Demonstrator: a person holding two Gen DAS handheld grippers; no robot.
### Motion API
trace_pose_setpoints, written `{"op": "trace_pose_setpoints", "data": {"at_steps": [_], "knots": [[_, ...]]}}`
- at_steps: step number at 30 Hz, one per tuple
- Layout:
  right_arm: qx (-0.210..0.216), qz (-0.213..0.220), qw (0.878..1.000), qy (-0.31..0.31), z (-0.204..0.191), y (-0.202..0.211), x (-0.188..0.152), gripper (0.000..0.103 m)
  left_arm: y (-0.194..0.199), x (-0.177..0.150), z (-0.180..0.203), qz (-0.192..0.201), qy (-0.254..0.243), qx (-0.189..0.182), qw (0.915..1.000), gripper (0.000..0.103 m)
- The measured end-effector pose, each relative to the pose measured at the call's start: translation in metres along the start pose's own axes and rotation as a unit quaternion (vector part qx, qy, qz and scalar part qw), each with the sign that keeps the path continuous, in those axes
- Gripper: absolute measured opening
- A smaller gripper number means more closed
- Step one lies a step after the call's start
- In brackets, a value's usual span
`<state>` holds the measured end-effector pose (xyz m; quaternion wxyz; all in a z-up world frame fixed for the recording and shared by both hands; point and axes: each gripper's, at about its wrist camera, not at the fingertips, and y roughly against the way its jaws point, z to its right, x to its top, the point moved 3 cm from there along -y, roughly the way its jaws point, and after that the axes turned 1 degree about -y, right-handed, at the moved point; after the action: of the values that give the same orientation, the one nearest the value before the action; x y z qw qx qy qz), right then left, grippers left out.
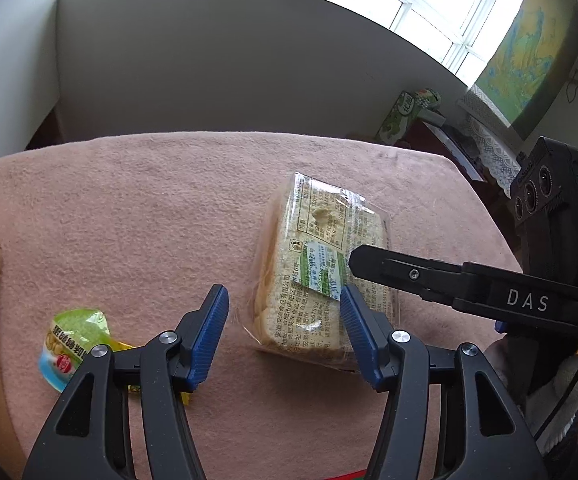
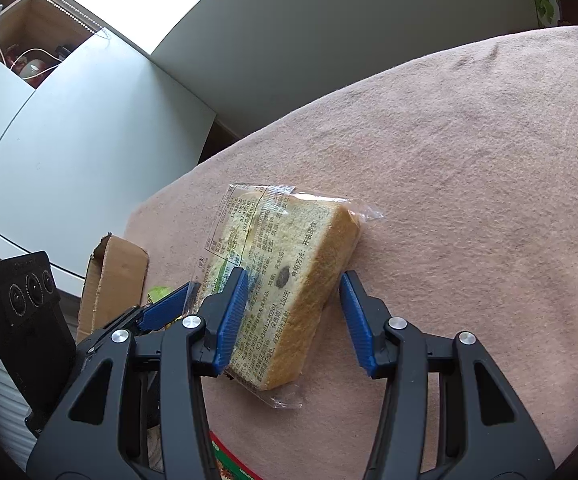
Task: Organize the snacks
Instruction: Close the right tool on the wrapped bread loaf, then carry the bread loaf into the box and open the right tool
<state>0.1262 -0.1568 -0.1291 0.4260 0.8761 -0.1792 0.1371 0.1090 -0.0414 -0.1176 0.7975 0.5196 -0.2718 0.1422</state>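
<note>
**Bread pack between two sets of fingers, neither one gripping**

The wrapped bread slice pack (image 2: 285, 292) lies flat on the pink cloth of the worktop (image 2: 469, 160), near its middle. The right gripper (image 2: 294, 316) straddles the near end of it, fingers parted; the right-hand pad (image 2: 359, 324) stands clear of the crust, and the other sits at or over the printed film, so nothing is pinched yet. The left gripper (image 1: 285, 336) hovers just beside the pack, also open and empty, one pad at the wrapper's edge.

My worry is the loose film: if the right fingers close where they are, they may catch only wrapper and the pack could slide or twist out. A firm squeeze would crush soft bread. The two tools are also crowded together and could knock. The small green jelly cup (image 1: 75, 344) lies by the left fingers, close enough to be nudged toward the cardboard box (image 2: 115, 276).
</note>
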Motion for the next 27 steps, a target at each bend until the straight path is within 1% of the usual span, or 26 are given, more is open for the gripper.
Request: {"op": "trace_pose_setpoints", "data": {"at_steps": [5, 9, 13, 17, 22, 27], "knots": [[-0.005, -0.002, 1.000, 0.023, -0.009, -0.001, -0.004, 0.049, 0.000, -0.001, 0.011, 0.001, -0.010, 0.002, 0.9999, 0.054], [-0.003, -0.001, 1.000, 0.029, -0.012, 0.001, -0.006, 0.047, 0.003, -0.005, 0.025, 0.007, -0.026, 0.007, 0.9996, 0.048], [-0.008, -0.001, 0.999, 0.036, -0.018, 0.002, -0.008, 0.047, 0.004, -0.009, 0.037, 0.013, -0.047, 0.023, 0.9986, 0.048], [-0.012, 0.001, 0.999, 0.044, -0.022, 0.003, -0.009, 0.047, 0.003, -0.010, 0.038, 0.014, -0.041, 0.023, 0.9988, 0.048], [-0.003, 0.010, 0.999, 0.052, -0.031, 0.013, -0.009, 0.046, 0.020, -0.011, 0.038, 0.032, -0.047, 0.036, 0.9977, 0.048], [0.005, 0.026, 0.997, 0.072, -0.049, 0.028, -0.008, 0.046, 0.042, -0.008, 0.037, 0.059, -0.051, 0.042, 0.9961, 0.048]]}}
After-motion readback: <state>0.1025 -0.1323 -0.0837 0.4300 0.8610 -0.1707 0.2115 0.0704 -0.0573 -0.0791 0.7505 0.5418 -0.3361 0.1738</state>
